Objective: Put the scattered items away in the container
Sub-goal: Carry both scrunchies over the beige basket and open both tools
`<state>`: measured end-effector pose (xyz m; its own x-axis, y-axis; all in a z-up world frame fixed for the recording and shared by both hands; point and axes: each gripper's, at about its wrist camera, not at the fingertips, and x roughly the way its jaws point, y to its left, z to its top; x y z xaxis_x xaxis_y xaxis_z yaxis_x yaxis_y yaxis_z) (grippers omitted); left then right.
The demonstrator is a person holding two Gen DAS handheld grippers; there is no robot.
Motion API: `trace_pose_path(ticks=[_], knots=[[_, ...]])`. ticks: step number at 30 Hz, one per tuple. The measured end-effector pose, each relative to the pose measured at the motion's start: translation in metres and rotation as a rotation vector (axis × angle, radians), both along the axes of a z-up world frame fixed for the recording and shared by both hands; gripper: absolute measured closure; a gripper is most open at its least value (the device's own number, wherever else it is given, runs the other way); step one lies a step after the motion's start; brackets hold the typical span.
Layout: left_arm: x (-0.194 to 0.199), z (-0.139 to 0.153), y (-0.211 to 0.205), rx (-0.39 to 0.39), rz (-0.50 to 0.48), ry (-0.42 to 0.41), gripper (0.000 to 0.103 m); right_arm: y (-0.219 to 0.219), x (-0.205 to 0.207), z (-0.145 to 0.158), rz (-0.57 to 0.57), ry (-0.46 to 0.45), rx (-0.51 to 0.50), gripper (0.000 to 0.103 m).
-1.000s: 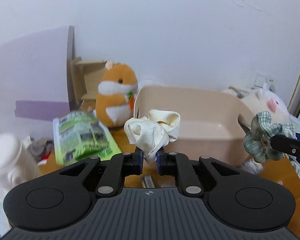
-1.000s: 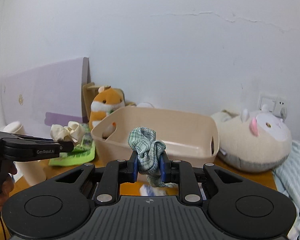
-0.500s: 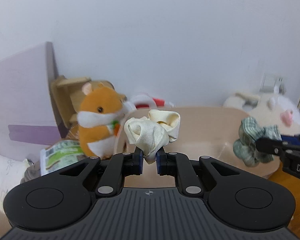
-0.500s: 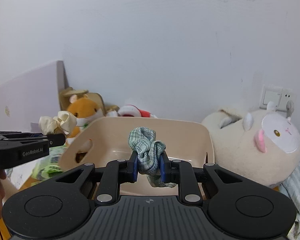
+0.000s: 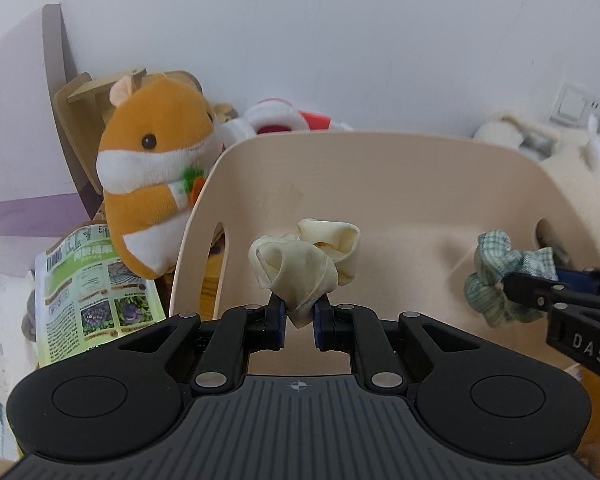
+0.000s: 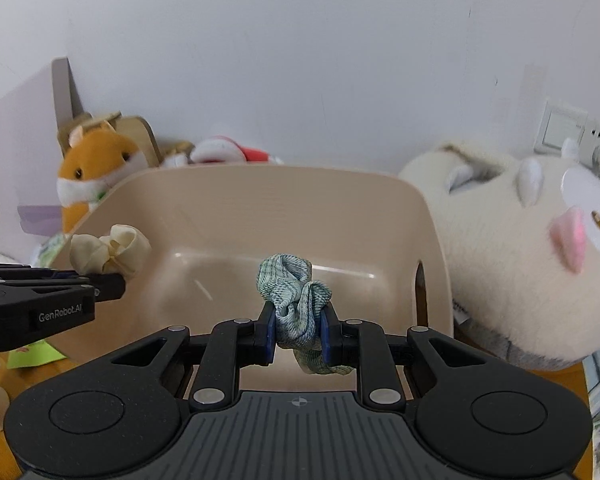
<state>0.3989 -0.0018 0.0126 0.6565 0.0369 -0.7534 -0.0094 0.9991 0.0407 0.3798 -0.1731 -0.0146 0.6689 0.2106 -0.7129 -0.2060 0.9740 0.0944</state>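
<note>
A beige plastic basket (image 5: 380, 168) (image 6: 284, 200) with cut-out handles fills the middle of both views, and the part of its floor that shows is bare. My left gripper (image 5: 299, 320) is shut on a cream scrunchie (image 5: 304, 264), held over the basket's near left side; it also shows in the right wrist view as the cream scrunchie (image 6: 108, 254). My right gripper (image 6: 298, 330) is shut on a green checked scrunchie (image 6: 294, 292), held over the near right part of the basket. The green scrunchie (image 5: 500, 284) appears at the right of the left wrist view.
An orange hamster plush (image 5: 156, 184) stands left of the basket, with a green printed packet (image 5: 88, 292) below it. A big cream plush (image 6: 520, 264) lies against the basket's right side. A red and white toy (image 5: 276, 116) sits behind the rim. A wall socket (image 6: 572, 136) is at the right.
Both grippers have moved forward toward the basket and tilted down, each still holding its scrunchie. The basket now looks much larger and its inside is visible.
</note>
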Motion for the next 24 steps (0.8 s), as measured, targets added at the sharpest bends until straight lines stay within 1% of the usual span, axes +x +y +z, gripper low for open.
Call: trace_pose_path(ticks=[1,2,5,6,8,9,11,12,13,15,16,17,18,20,22,24], knots=[[0.001,-0.002,0.0,0.008,0.002,0.004,0.089,0.0,0.002,-0.002,-0.002,0.009,-0.003,0.077],[0.002,-0.004,0.0,0.011,0.003,0.008,0.088,0.0,0.004,-0.004,-0.004,0.017,-0.007,0.069],[0.006,-0.01,0.002,-0.003,0.001,0.025,0.083,0.003,0.008,-0.01,-0.004,0.029,-0.029,0.063],[0.007,-0.011,0.002,-0.007,-0.001,0.033,0.075,0.004,0.009,-0.012,-0.004,0.035,-0.036,0.063],[0.007,-0.013,0.001,-0.009,-0.022,0.038,0.068,0.005,0.01,-0.015,-0.008,0.045,-0.04,0.062],[0.006,-0.012,0.0,-0.008,-0.033,0.031,0.061,0.005,0.01,-0.016,-0.011,0.049,-0.042,0.06],[0.001,-0.009,-0.004,0.002,-0.04,0.007,0.044,0.005,0.01,-0.016,-0.019,0.053,-0.036,0.047],[-0.002,-0.006,-0.004,0.015,-0.031,-0.015,0.027,0.004,0.008,-0.015,-0.016,0.049,-0.023,0.044],[-0.005,-0.003,-0.004,0.022,-0.027,-0.048,0.021,0.003,0.007,-0.013,-0.01,0.051,-0.004,0.04],[-0.013,0.005,-0.003,0.026,-0.024,-0.09,0.02,0.001,0.002,-0.006,-0.005,0.051,0.024,0.029],[-0.015,0.009,-0.001,0.02,-0.023,-0.095,0.02,0.001,-0.002,-0.002,-0.012,0.041,0.018,0.015],[-0.017,0.013,0.001,0.009,-0.02,-0.1,0.02,0.002,-0.006,0.004,-0.019,0.019,0.002,0.003],[-0.019,0.017,0.003,-0.002,-0.017,-0.105,0.02,0.003,-0.011,0.01,-0.018,-0.012,-0.016,0.0],[-0.025,0.025,0.007,-0.016,-0.011,-0.117,0.019,0.005,-0.02,0.02,-0.012,-0.06,-0.052,0.0],[-0.032,0.031,0.009,-0.017,-0.011,-0.126,0.019,0.005,-0.027,0.029,-0.005,-0.071,-0.063,0.0],[-0.037,0.036,0.01,-0.012,-0.01,-0.138,0.019,0.002,-0.035,0.037,0.003,-0.076,-0.049,0.0]])
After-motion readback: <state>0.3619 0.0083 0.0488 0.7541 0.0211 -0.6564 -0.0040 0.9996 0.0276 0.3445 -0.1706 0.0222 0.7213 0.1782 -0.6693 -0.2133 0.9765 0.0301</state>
